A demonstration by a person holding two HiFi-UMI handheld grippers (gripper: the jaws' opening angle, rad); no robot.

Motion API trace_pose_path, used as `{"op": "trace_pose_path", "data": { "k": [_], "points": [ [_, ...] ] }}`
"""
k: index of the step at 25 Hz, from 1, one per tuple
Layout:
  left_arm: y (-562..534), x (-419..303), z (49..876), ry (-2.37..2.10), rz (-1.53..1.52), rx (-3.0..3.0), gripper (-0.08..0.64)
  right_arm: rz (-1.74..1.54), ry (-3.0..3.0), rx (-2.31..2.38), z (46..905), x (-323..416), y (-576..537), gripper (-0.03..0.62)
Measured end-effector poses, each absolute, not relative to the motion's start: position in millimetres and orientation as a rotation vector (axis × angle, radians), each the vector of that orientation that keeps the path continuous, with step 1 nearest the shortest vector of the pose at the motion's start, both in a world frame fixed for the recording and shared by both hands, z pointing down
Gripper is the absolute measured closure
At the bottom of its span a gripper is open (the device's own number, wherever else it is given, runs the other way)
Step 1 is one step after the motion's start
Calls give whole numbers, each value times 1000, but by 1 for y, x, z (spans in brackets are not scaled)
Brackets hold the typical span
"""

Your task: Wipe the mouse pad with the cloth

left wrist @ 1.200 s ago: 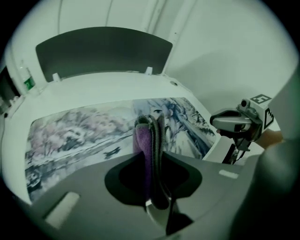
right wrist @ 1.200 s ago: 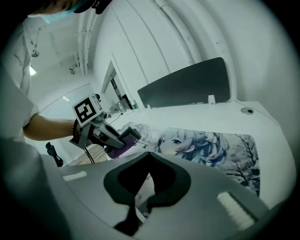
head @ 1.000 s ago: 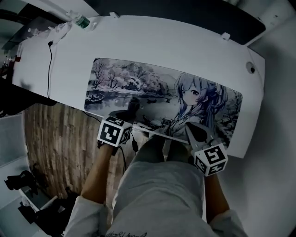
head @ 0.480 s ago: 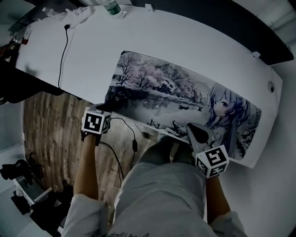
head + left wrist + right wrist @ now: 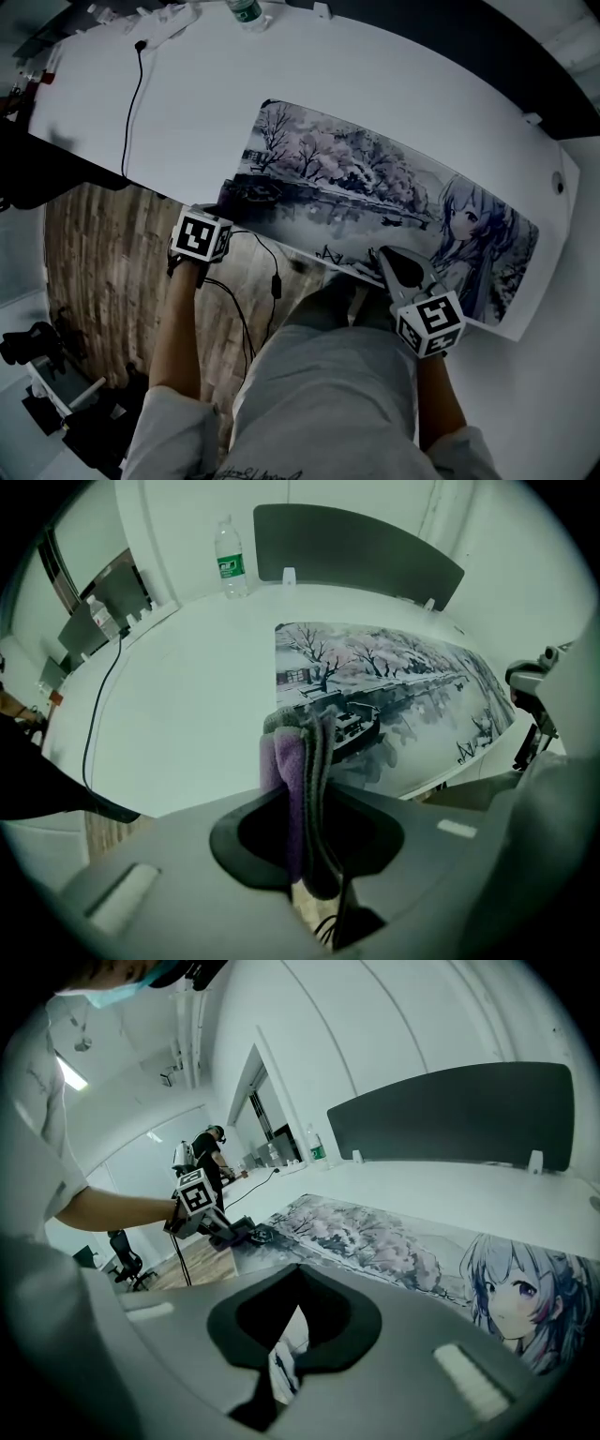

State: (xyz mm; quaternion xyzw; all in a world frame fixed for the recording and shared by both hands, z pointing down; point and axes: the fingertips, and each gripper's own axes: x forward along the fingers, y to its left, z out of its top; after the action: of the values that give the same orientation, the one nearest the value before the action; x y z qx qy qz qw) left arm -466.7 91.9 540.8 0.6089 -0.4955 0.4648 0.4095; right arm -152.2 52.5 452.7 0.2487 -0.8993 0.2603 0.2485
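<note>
A long mouse pad (image 5: 375, 183) printed with a snowy lake and an anime girl lies on the white desk (image 5: 403, 80). My left gripper (image 5: 231, 210) is shut on a folded purple and grey cloth (image 5: 286, 752). It holds the cloth at the pad's near left corner (image 5: 319, 705). From the right gripper view, the left gripper (image 5: 230, 1230) and the cloth (image 5: 249, 1235) sit on that corner. My right gripper (image 5: 394, 267) is shut on the pad's near edge, right of middle. A strip of the printed pad (image 5: 286, 1358) shows between its jaws.
A water bottle (image 5: 246, 11) stands at the desk's far edge, before a dark partition (image 5: 356, 546). A black cable (image 5: 136, 89) crosses the desk's left part, and another cable (image 5: 267, 272) hangs below the near edge over the wood floor (image 5: 103, 272). A person (image 5: 208, 1152) stands far off.
My left gripper has carried the cloth leftward along the pad's near edge, from around the middle to the left corner. The right gripper has stayed on the near edge.
</note>
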Motion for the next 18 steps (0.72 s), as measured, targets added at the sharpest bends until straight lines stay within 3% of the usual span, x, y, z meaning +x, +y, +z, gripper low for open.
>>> {"op": "trace_pose_path", "data": {
  "k": [18],
  "points": [
    [90,-381,543,-1091,1162,1536,456,752,-2461,710,453,-110,61,586]
  ]
}}
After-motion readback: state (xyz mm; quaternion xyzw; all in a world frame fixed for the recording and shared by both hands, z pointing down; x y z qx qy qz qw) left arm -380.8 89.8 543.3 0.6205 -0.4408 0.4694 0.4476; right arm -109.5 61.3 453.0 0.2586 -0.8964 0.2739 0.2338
